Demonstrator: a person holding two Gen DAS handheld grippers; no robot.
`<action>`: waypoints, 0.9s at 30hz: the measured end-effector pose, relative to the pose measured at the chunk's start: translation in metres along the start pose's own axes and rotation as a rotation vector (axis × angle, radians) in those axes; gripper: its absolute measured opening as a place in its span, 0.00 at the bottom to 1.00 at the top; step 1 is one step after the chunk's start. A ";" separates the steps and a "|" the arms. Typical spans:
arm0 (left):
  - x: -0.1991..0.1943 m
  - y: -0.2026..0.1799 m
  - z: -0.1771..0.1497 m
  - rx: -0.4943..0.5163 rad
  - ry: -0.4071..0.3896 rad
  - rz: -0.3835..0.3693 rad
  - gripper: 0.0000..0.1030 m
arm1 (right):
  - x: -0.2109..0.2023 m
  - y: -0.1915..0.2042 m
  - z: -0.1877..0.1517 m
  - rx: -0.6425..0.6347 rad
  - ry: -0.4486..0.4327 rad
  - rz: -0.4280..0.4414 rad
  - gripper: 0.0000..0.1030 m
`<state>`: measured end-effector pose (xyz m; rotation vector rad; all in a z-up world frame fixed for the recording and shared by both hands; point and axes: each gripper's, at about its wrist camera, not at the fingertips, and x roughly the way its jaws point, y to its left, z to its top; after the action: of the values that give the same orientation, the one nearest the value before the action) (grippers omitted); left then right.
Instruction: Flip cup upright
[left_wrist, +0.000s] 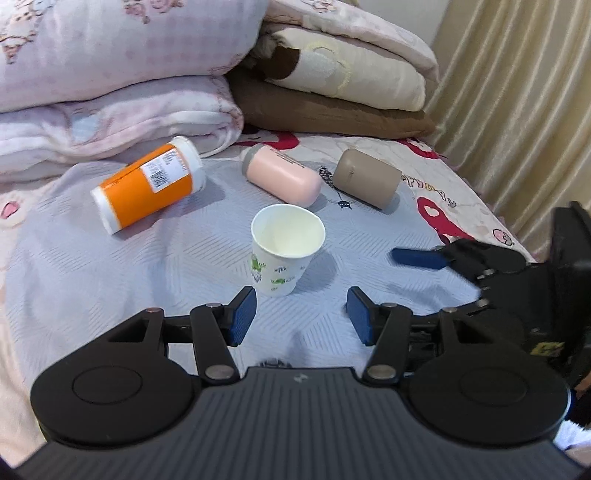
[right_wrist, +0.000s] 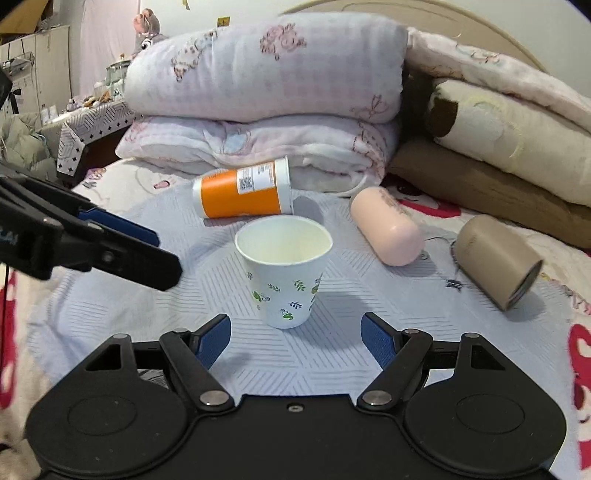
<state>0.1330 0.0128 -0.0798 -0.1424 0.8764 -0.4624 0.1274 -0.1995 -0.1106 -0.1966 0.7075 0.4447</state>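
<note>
Paper cup (left_wrist: 286, 248): white with green leaf print, standing upright, mouth up, inside bare, on the grey quilted bed cover (left_wrist: 147, 266). Nothing touches it.

Left gripper (left_wrist: 301, 315): blue-padded fingers (left_wrist: 242, 317) spread apart, holding nothing; the cup stands just ahead of the gap, nearer the left finger. In the right wrist view it enters from the left edge (right_wrist: 122, 240), near the cup but not touching.

Right gripper (right_wrist: 295, 339): fingers (right_wrist: 376, 341) spread apart, holding nothing; the cup (right_wrist: 284, 271) stands just beyond them, centred on the gap. In the left wrist view it shows at the right (left_wrist: 421, 258), blurred.

Orange canister (left_wrist: 147, 184): white ends, barcode label, lying on its side behind the cup to the left.

Pink bottle (left_wrist: 282, 175): lying on its side behind the cup.

Tan container (left_wrist: 367, 177): lying on its side, just right of the pink bottle, apart from it.

Folded quilts (left_wrist: 110, 74): pink and white, stacked at the bed's far end; brown and cream blankets (left_wrist: 332, 85) stacked beside them.

Curtain (left_wrist: 517, 92): beige, at the right.
</note>
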 end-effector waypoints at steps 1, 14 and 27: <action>-0.005 0.000 0.001 -0.018 0.012 0.013 0.53 | -0.010 -0.001 0.004 -0.001 -0.004 -0.010 0.79; -0.099 -0.022 0.023 -0.100 0.011 0.204 0.70 | -0.117 -0.009 0.040 0.084 -0.041 -0.135 0.82; -0.137 -0.046 0.017 -0.116 0.072 0.314 0.95 | -0.175 -0.006 0.054 0.201 0.003 -0.294 0.94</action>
<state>0.0560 0.0315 0.0422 -0.0926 0.9768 -0.1236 0.0442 -0.2445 0.0463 -0.1089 0.7083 0.0919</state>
